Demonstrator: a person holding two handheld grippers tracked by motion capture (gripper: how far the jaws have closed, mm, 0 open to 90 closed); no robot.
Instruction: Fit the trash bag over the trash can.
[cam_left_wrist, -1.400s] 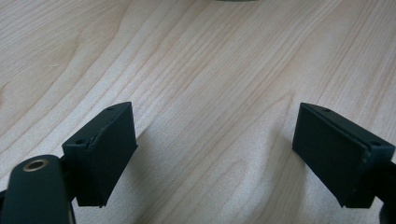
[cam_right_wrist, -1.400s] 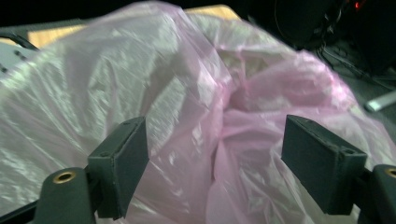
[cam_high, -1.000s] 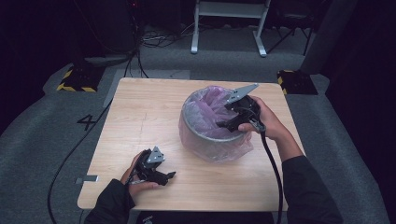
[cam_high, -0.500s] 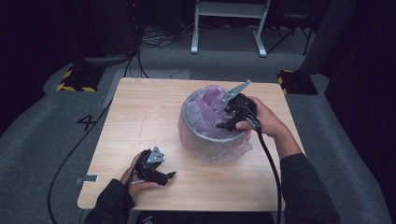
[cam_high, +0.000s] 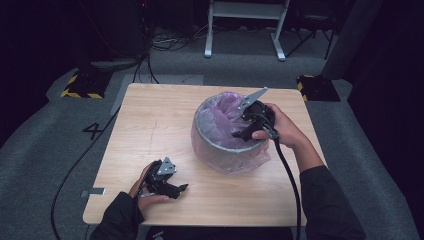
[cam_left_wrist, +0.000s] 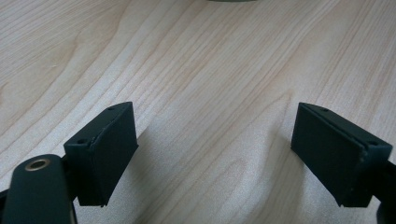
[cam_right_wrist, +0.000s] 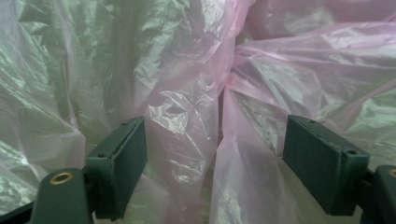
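Bare table (cam_high: 150, 125) left of the bin (cam_high: 220, 150) leaves room; its pink liner (cam_right_wrist: 187, 93) crowds the inside

The right tongs (cam_high: 240, 131) have dipped slightly deeper into the pink bag (cam_high: 220, 116).

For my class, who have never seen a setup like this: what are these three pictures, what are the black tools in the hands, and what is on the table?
A person sits at a wooden table holding a black hand tool with two-jawed tongs in each hand. The high view looks down from above. The other two pictures come from small cameras riding on each tool, looking along its jaws.

The left tongs rest low on the table near the front edge, jaws open, with bare wood between them. The right tongs reach into a round grey bin lined with a thin pink plastic bag. Their jaws stand open against the crinkled plastic; nothing is gripped.
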